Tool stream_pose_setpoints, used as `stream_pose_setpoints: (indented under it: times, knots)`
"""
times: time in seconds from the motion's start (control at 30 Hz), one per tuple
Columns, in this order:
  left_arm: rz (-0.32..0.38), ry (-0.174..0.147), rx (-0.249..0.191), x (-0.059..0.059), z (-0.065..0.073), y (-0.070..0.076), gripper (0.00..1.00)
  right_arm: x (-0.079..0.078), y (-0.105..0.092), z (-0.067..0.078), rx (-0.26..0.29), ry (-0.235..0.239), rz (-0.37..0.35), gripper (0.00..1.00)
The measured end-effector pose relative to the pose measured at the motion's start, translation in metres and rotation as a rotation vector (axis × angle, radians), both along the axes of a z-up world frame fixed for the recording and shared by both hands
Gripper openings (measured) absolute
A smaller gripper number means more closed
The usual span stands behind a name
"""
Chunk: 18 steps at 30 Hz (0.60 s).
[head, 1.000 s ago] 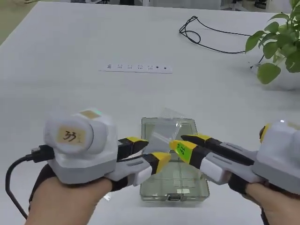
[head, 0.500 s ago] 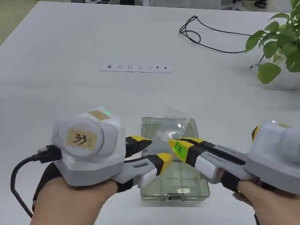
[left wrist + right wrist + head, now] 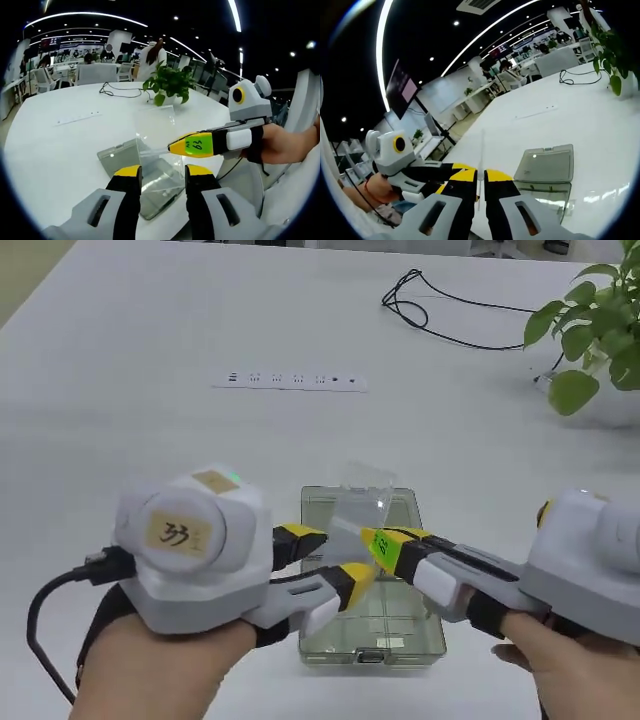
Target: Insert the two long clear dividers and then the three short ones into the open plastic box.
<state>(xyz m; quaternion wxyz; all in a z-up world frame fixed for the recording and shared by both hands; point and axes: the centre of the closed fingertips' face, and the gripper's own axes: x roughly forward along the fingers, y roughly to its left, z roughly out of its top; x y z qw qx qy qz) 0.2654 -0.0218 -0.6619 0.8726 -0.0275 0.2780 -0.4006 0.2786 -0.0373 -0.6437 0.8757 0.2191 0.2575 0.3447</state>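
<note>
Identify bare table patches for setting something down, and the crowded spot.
Bare: white table left of the white power strip, and between strip and clear plastic box. Crowded: over the box, where left tool and right tool meet.

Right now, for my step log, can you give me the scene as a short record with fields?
right gripper: shut on a clear divider, held upright above the box
left gripper: open, holding nothing, beside the divider
box: open, on the white table
divider length: cannot tell
further back: power strip, cable, plant
</note>
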Motion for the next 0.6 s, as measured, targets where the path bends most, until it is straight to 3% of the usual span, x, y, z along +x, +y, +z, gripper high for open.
stream_pose_setpoints:
  times: [0.2, 0.33, 0.6]
  knots:
    - [-0.022, -0.004, -0.009, -0.002, -0.001, 0.000, 0.35, 0.001, 0.000, 0.002, 0.001, 0.009, 0.018, 0.06]
    - [-0.034, -0.018, -0.006, -0.004, -0.004, 0.007, 0.42, 0.004, -0.008, 0.004, -0.016, 0.012, 0.024, 0.06]
    - [-0.060, -0.058, 0.007, -0.008, -0.010, 0.021, 0.52, 0.011, -0.024, 0.001, -0.088, 0.031, 0.021, 0.06]
